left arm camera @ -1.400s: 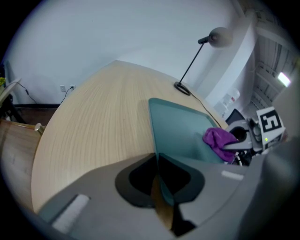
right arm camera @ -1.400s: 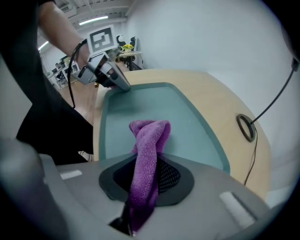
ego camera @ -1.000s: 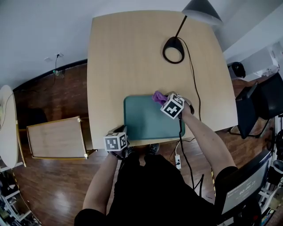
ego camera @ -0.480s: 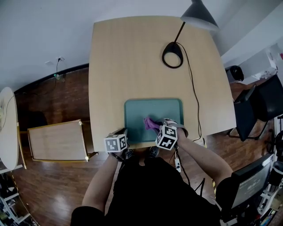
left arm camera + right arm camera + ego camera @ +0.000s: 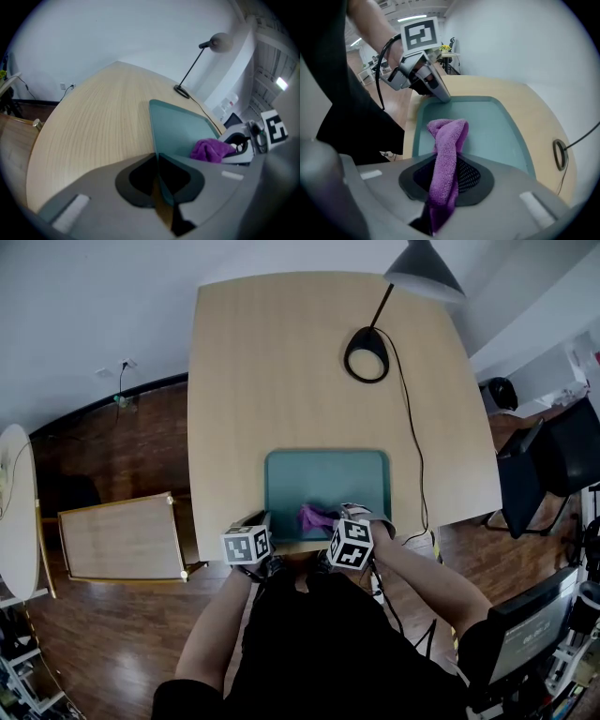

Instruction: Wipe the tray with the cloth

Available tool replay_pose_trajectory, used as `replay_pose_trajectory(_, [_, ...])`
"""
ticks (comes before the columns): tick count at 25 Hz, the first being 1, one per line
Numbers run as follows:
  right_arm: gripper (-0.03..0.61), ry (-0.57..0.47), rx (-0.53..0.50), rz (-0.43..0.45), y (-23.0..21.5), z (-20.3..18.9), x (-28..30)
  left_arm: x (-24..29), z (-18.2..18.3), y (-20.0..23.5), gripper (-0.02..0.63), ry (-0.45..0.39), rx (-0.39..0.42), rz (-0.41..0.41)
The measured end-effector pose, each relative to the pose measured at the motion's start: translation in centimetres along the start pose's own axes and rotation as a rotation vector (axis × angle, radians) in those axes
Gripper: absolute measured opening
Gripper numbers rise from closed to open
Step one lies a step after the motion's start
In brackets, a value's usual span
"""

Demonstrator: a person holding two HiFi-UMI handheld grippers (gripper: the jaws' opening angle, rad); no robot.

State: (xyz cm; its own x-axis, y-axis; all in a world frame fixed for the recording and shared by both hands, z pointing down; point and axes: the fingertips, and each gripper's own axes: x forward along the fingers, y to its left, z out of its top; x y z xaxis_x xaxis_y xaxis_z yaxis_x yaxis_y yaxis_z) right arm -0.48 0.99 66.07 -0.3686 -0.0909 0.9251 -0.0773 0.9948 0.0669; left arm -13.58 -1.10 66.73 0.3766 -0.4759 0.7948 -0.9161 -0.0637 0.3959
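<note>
Right claw [image 5: 449,174] pinches the cloth [image 5: 449,133] on the tray's [image 5: 490,124] near part; left claw [image 5: 157,174] clamps its near-left rim.

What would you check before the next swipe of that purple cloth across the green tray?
1. Grip on the purple cloth: ok, it is pinched between the jaws of the right gripper.
2. Hold on the tray: ok, the left gripper clamps its near left rim.
3. Contact: ok, the purple cloth lies on the tray near its front edge.
4. Wiping path: ok, nothing else lies on the tray.
5. The lamp cable: ok, it runs to the right of the tray, apart from it.
6. Dirt left: cannot tell.
</note>
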Motion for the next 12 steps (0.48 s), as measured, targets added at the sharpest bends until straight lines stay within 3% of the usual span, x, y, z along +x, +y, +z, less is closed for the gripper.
replay_pose_trajectory(6, [0.067,0.025,0.062,-0.061,-7.7,0.2,0.9,-0.1,-0.1,-0.2,0.041,0.000,-0.003,-0.010])
replay_pose_trajectory(12, [0.066,0.067,0.204,-0.169,-16.5,1.3,1.3,0.1,0.0,-0.7,0.041,-0.004,-0.010,-0.037])
